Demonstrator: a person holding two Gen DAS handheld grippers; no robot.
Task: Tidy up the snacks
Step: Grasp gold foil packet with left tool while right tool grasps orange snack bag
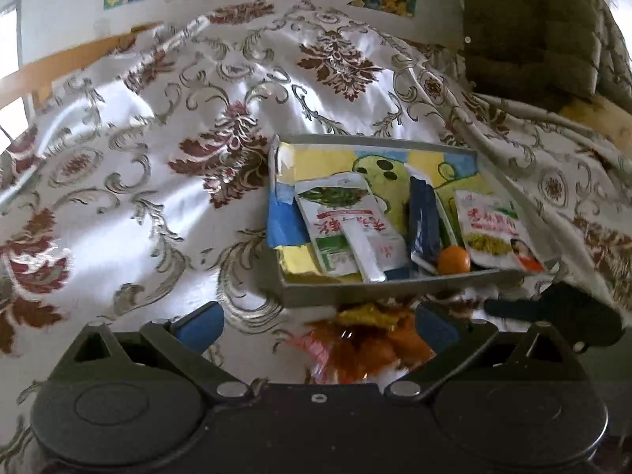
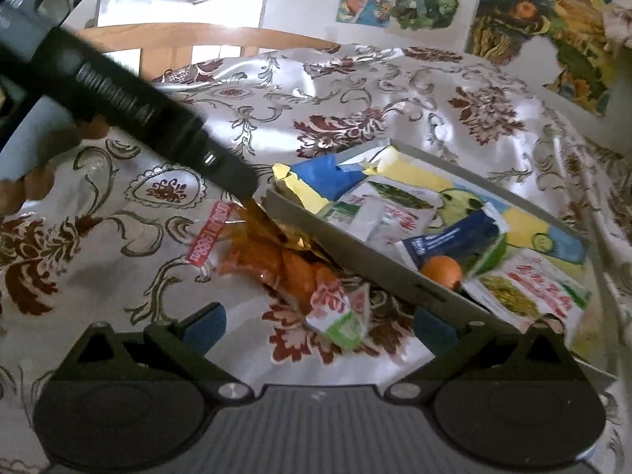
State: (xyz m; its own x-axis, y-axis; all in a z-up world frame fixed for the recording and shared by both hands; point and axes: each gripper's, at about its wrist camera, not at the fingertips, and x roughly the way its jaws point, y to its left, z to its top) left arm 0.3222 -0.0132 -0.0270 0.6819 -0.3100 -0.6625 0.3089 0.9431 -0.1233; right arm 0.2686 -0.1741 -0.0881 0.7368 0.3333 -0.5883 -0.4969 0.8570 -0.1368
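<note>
Orange snack bag [image 2: 272,260] lies on the worktop against the tray [image 2: 347,245]; our left gripper [image 1: 316,328] and right gripper [image 2: 320,328] both gape empty, straddling it to lift it in.

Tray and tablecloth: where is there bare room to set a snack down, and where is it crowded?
Free: the tablecloth left of the tray, and the tray's far end beyond the white packets. Crowded: the tray's near end around the orange, and the cloth before it, where the orange snack bag lies.
</note>
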